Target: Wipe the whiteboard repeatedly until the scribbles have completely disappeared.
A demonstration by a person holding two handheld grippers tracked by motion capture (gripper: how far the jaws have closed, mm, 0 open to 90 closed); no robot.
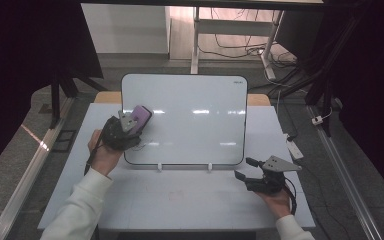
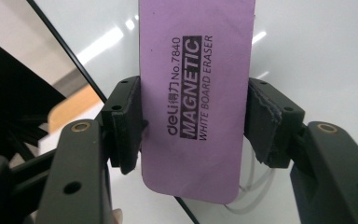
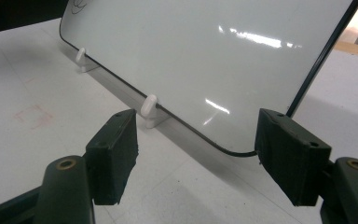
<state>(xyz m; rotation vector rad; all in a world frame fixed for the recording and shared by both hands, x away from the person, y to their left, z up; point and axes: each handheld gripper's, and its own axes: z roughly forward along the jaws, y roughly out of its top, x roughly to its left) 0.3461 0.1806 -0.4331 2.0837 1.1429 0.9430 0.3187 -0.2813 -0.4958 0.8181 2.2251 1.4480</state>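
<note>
Left gripper (image 2: pixel 193 126), foreground: I hold its jaws clamped on the purple eraser (image 2: pixel 196 98).
Whiteboard (image 1: pixel 190 120) fills frame centre; eraser left of centre, above faint marks. Right gripper (image 1: pixel 252 175), lower right, spread and empty. Wiping seemingly underway; next: press down, sweep.

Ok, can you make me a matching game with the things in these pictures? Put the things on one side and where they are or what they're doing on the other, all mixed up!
Things:
1. purple eraser
2. whiteboard
3. right gripper
4. white clips

Places or states:
A. open and holding nothing, near the board's lower right corner
B. propped up at a slant on the table
C. squeezed between the jaws of the left gripper
D. holding up the board's bottom edge

Right pairs: 1-C, 2-B, 3-A, 4-D
</note>
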